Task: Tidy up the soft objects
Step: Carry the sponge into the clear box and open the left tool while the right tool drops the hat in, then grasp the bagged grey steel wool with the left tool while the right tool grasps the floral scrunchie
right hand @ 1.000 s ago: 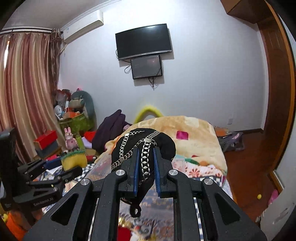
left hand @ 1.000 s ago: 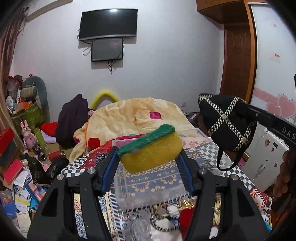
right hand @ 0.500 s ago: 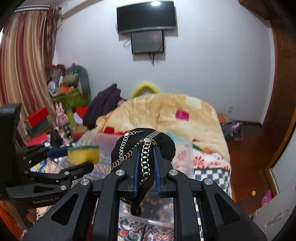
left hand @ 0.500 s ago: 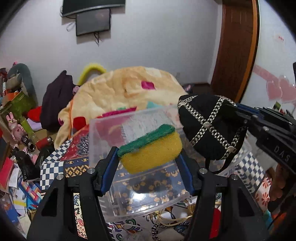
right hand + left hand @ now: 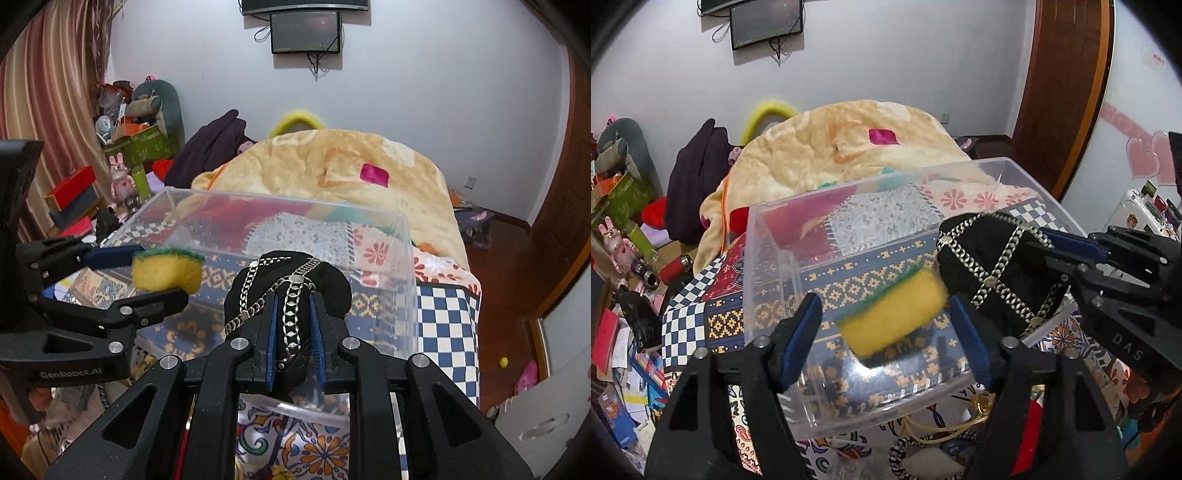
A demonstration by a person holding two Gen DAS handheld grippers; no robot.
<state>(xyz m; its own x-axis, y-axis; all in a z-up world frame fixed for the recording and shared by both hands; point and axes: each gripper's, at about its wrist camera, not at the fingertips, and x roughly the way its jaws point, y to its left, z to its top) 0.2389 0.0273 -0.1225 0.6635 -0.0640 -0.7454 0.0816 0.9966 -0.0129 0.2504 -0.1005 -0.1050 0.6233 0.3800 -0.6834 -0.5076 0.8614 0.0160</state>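
A yellow sponge with a green top (image 5: 894, 310) is blurred and loose between the fingers of my left gripper (image 5: 886, 325), which is open over the clear plastic bin (image 5: 768, 258). It also shows in the right wrist view (image 5: 166, 269), by the left gripper (image 5: 147, 275). My right gripper (image 5: 293, 328) is shut on a black soft pouch with silver chains (image 5: 288, 280) and holds it over the bin's right half (image 5: 406, 266). The pouch also shows in the left wrist view (image 5: 990, 266).
The bin stands on a patterned patchwork cloth (image 5: 687, 314) over a bed with a yellow blanket (image 5: 849, 140). Clutter and boxes lie on the floor at the left (image 5: 624, 258). A chain necklace (image 5: 923, 446) lies in front of the bin.
Both grippers have come down and forward over the bin. My left gripper has opened and the sponge is dropping out of it. My right gripper still holds the pouch.
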